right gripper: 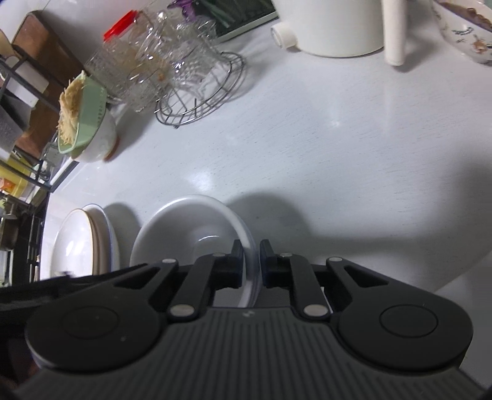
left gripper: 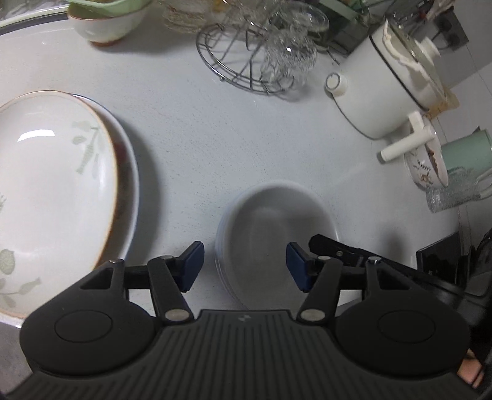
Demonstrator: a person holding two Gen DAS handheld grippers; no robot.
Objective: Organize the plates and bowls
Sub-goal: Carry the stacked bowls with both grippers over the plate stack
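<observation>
A plain white bowl [left gripper: 270,227] sits low over the white counter, blurred, and also shows in the right wrist view [right gripper: 190,230]. My right gripper [right gripper: 250,261] is shut on the bowl's near rim; its fingers [left gripper: 335,246] show at the bowl's right edge. My left gripper [left gripper: 244,267] is open and empty just above the bowl's near side. A stack of plates [left gripper: 55,190], the top one with a green leaf pattern and brown rim, lies to the left and shows in the right wrist view [right gripper: 83,243].
At the back stand a wire rack [left gripper: 246,67] with glass cups, a white pot [left gripper: 390,92] with a handle, a patterned bowl [left gripper: 427,166], a green mug [left gripper: 467,150] and a white bowl [left gripper: 107,24] holding a green strainer. Open counter [right gripper: 338,154] lies ahead.
</observation>
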